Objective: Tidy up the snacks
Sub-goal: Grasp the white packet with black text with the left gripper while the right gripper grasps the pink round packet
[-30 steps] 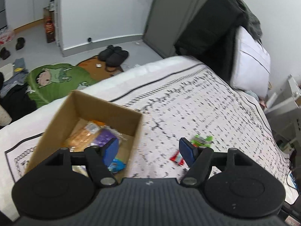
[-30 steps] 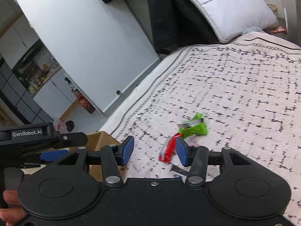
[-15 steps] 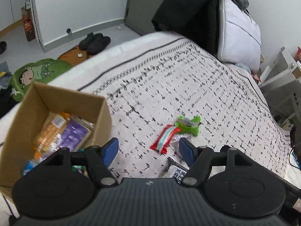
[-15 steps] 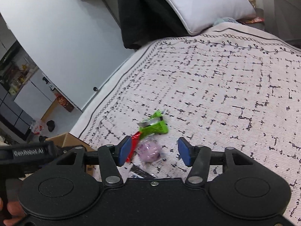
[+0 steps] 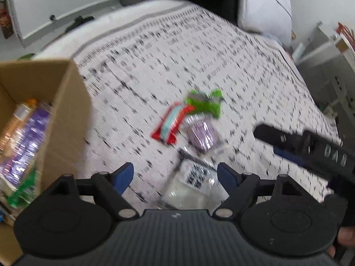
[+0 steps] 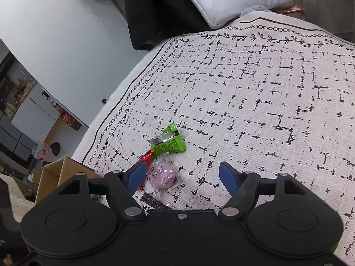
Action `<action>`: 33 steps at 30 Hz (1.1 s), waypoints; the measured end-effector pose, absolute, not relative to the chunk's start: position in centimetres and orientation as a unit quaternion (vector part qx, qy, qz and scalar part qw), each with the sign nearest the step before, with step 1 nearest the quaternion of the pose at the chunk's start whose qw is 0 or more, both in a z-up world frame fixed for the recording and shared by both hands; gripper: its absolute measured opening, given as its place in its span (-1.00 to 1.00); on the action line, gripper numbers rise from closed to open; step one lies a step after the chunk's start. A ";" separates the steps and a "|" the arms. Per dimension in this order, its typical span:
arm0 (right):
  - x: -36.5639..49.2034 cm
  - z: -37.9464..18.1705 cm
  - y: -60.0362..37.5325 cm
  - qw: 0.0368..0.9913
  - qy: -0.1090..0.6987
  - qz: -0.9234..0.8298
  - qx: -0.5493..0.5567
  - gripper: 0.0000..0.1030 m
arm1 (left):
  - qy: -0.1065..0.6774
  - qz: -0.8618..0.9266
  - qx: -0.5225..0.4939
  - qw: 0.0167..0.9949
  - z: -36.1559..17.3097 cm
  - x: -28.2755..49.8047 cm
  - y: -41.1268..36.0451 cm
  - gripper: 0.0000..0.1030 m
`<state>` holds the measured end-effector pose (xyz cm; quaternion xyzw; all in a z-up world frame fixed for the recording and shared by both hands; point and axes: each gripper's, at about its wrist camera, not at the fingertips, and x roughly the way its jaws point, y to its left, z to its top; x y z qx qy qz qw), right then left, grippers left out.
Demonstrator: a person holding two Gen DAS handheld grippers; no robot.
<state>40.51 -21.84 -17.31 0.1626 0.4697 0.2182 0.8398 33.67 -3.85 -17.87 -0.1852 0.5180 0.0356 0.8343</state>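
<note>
The step in hand looks like the approach to the next pick: a small heap of loose snacks lies on the bed [image 6: 255, 93], and both grippers are lowered toward it with nothing held.

The left gripper [image 5: 175, 175] has its fingers wide and opening further; no pad presses on anything. Just ahead of them, slightly toward the right finger, lies a clear packet with black print [image 5: 195, 179] — the nearest thing to that gap. Further ahead sit the red wrapper [image 5: 170, 124], the purple-pink sweet [image 5: 200, 135] and the green packet [image 5: 205, 103], touching one another. The cardboard box [image 5: 66, 115], already holding several snacks, stands just left of the left finger.

The right gripper [image 6: 182, 175] is likewise opening, fingers spread and empty. In the right wrist view the purple-pink sweet lies inside the gap, close against the left finger, with the green packet beyond it.

The next move likely calls for each hand to settle on a different item, descend until the pads straddle it, then close — taking care not to pinch the bedspread.
</note>
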 end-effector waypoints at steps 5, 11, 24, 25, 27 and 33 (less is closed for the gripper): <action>40.8 -18.1 -21.4 0.834 0.479 0.223 0.159 0.39 | 0.529 0.021 -0.175 0.830 -19.6 34.0 -4.5 0.58; 41.3 -19.0 -20.7 0.829 0.485 0.232 0.154 0.39 | 0.543 0.009 -0.186 0.819 -21.1 34.7 -4.8 0.58; 40.9 -19.6 -17.7 0.830 0.475 0.268 0.113 0.39 | 0.540 0.016 -0.176 0.823 -21.1 34.4 -5.2 0.04; 40.9 -19.7 -17.5 0.831 0.475 0.268 0.110 0.39 | 0.540 0.016 -0.182 0.821 -21.1 34.4 -5.0 0.02; 40.9 -19.9 -17.1 0.832 0.474 0.268 0.105 0.39 | 0.541 0.022 -0.186 0.820 -21.1 34.4 -4.7 0.01; 40.9 -20.8 -16.3 0.843 0.463 0.260 0.086 0.35 | 0.540 0.054 -0.199 0.816 -20.7 34.1 -3.5 -0.01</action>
